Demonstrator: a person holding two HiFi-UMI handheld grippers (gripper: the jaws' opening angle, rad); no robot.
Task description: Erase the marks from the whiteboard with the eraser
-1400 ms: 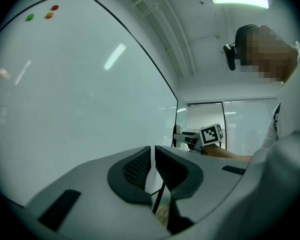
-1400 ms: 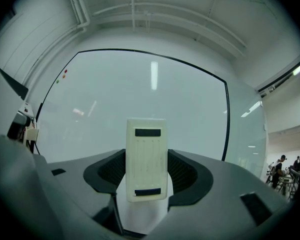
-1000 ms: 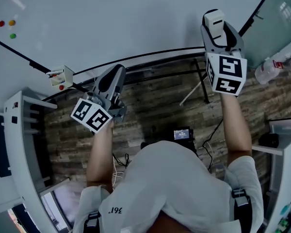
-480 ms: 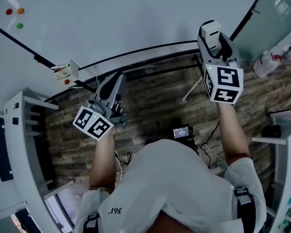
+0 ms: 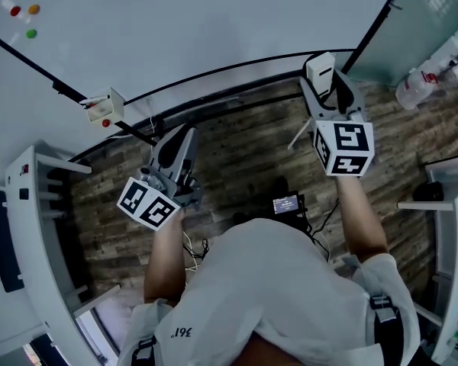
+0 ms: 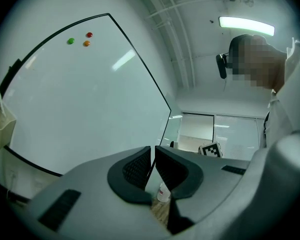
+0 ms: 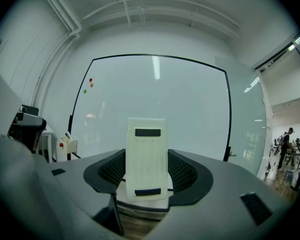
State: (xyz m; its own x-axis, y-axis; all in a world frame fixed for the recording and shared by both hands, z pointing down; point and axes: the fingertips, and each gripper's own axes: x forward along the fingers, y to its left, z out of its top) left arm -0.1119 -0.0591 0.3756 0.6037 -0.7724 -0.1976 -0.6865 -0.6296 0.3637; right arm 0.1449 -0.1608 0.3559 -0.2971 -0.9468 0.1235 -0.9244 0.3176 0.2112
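Right gripper view shows the right gripper [image 7: 147, 173] clamped on the white eraser [image 7: 147, 144], long axis upright, whiteboard [image 7: 195, 109] straight ahead but apart; the left gripper [image 6: 153, 165], nearly closed and empty, is farther off.

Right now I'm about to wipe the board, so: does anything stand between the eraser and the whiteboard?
Nothing visible does. The right gripper is shut on the eraser, with only open air up to the whiteboard. The small box and the magnets sit off at the board's left side.
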